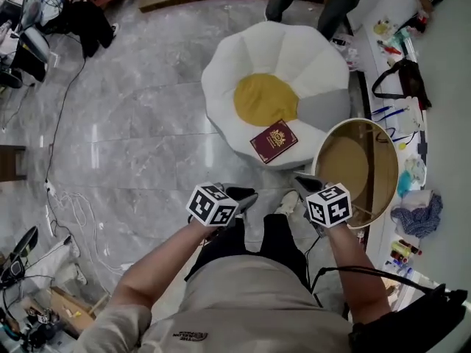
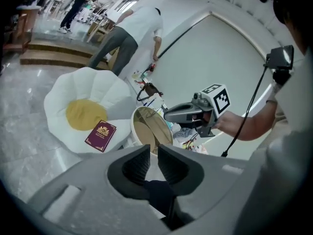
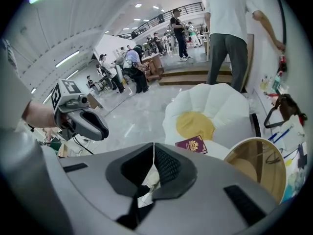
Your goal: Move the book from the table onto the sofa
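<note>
The dark red book (image 1: 274,141) with a gold emblem lies flat, cover up, on the front petal of the white flower-shaped sofa (image 1: 294,57) with a yellow centre, near the round table (image 1: 346,164).

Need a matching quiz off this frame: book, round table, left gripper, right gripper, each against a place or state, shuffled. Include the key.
Column 1
1. book
2. round table
3. left gripper
4. right gripper

Column 2
A. jaws together, nothing between them
B. lying flat on the sofa, on a white petal
C. stands beside the sofa, wood-coloured top
D. jaws a little apart, nothing between them

Pairs: 1-B, 2-C, 3-D, 4-A
</note>
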Demonstrator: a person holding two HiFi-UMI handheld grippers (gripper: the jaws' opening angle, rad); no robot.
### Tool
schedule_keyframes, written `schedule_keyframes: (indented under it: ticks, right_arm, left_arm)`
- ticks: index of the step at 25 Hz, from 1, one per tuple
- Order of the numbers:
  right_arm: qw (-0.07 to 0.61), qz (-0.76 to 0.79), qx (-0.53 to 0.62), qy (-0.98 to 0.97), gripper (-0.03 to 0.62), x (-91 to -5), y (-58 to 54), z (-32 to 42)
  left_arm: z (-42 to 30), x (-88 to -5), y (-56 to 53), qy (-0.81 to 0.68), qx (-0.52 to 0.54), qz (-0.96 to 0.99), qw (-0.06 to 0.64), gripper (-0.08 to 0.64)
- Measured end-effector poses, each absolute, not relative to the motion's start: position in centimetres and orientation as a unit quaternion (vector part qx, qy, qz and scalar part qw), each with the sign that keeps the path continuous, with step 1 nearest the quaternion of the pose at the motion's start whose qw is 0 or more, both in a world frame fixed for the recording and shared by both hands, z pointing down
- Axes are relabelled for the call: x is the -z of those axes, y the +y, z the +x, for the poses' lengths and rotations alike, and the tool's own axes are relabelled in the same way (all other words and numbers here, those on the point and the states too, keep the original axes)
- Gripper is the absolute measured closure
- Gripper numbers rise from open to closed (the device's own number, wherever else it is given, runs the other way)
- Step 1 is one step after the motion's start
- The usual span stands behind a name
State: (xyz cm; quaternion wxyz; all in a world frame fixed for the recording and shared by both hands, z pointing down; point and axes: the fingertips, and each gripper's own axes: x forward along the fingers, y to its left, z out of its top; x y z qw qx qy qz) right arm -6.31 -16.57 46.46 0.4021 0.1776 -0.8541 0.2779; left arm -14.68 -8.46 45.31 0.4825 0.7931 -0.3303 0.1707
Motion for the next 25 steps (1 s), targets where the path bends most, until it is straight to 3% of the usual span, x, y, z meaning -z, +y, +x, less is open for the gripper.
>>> schedule_keyframes:
  ticks: [5, 25]
  right_arm:
    - [0.384, 0.165, -0.261, -0.870, 0.578, -41.4, -13.1, -7.1]
    - [0.353, 0.197, -0.232, -0.885, 0.580, -34.0, -6.3, -7.6]
  left_arm:
    - [-14.0, -40.0, -5.8, -0.303, -0.185, 0.819, 0.451, 0.546]
    - [-15.0, -34.3, -1.8, -0.249, -0.250, 0.858, 0.374, 0.546]
